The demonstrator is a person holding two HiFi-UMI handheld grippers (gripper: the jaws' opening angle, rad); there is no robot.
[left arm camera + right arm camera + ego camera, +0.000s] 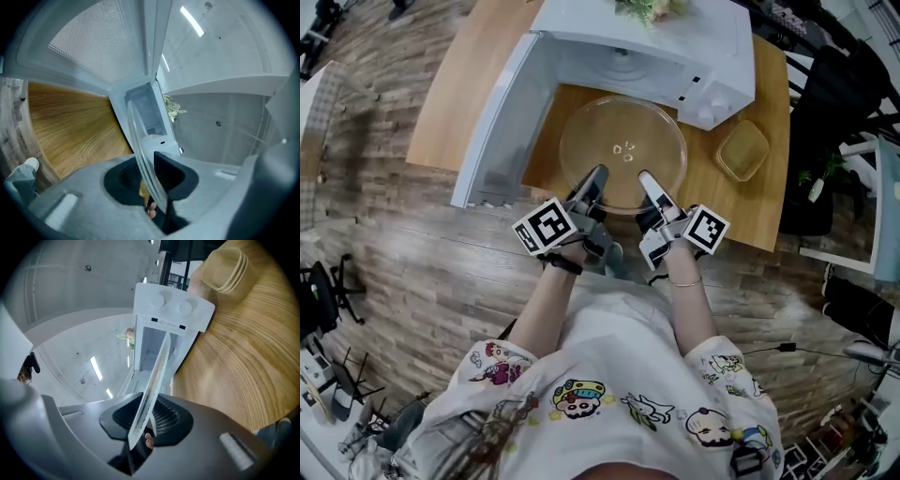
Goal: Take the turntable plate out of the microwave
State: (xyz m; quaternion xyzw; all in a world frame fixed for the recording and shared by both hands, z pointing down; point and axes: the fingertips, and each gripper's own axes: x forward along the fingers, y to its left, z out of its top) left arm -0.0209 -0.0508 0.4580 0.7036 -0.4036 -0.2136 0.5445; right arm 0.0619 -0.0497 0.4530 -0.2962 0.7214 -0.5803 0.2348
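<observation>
Head view | one turntable plate (623, 127) | two hand-held grippers (598, 174) (645, 178) clamping it

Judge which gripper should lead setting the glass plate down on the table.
Right, probably. Left gripper and right gripper both clamp the plate rim, but the open microwave door crowds the left; bare table lies rightward.
</observation>
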